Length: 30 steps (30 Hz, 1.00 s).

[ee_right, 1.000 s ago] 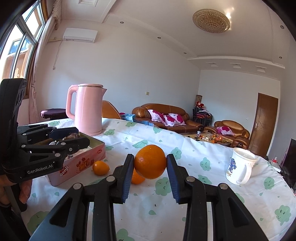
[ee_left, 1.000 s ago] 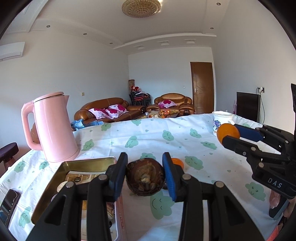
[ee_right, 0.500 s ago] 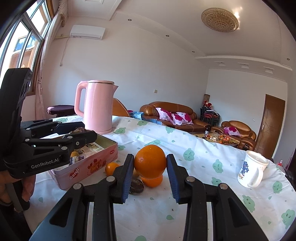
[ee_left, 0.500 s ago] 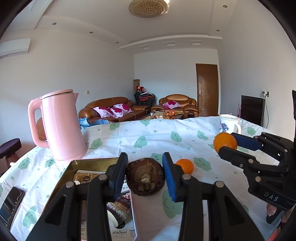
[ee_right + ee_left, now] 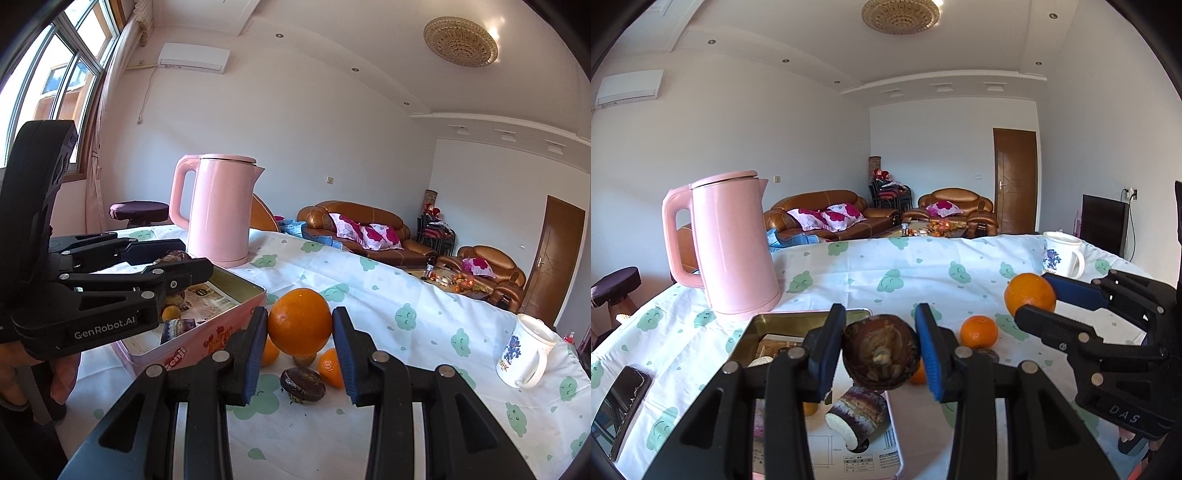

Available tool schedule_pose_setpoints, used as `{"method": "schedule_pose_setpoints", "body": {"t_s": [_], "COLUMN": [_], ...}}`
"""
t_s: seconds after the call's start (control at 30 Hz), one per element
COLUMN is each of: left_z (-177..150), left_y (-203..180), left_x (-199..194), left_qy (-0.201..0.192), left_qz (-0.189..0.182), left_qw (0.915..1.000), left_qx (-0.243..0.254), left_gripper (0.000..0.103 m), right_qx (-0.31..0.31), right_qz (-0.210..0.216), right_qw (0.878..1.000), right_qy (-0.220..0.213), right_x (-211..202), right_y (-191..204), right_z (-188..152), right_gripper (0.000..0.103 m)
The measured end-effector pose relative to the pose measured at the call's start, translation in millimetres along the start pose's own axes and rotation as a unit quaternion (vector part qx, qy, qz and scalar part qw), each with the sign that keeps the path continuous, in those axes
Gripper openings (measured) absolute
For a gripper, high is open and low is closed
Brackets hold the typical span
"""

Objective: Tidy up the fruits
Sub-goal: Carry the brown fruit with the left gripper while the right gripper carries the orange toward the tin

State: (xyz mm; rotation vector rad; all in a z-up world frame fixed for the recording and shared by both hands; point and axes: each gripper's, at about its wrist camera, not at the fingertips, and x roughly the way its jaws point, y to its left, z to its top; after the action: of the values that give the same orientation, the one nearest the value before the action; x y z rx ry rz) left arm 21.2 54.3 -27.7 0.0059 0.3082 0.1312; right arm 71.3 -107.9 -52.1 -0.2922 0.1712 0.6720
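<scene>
Both tools are loaded. The left tool pinches a dark brown round fruit between its blue pads; the right tool pinches a large orange in the same manner. Neither grip has altered across the three sampled moments: pad spacing and fruit seating match throughout.

Change since the earlier frames:
- The left tool has travelled across the desk toward the open tin. In the earliest left-wrist view the brown fruit sat in front of the tin's near right corner; it now hangs over the tin's right-hand part, above a cut purple-skinned piece lying inside.
- The right tool has closed on the tin from the right. In its view the tin's pink side wall has grown and shifted toward centre, and the held orange now stands just beside the tin's corner, above the loose fruit.
- More of the loose fruit on the cloth has come into view: a small orange and a dark brown fruit lie near the tin's right side.

Meaning for the task: both carries appear to be in their approach phase, the left one nearly complete. Judged next action is to lower the brown fruit into the tin and spread the pads. The pink kettle at the tin's far edge and the mug near the right desk edge lie outside the working path.
</scene>
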Motion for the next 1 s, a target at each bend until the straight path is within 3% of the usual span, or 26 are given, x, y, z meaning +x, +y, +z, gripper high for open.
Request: {"method": "schedule_pose_setpoints", "body": {"t_s": [1.0], "left_z": [-0.5], "left_y": [47.8], "left_x": [-2.4], "left_qy": [0.006], "left_qz": [0.035], "left_qw": [0.9988], "left_qx": [-0.035], "left_gripper": [0.04], "right_qx": [-0.032], "right_qz": [0.039], "right_qw": [0.999], "right_qy": [0.006], "right_x": [24.6], "right_y": [38.2], "right_z": [18.5], "right_gripper": [0.038]}}
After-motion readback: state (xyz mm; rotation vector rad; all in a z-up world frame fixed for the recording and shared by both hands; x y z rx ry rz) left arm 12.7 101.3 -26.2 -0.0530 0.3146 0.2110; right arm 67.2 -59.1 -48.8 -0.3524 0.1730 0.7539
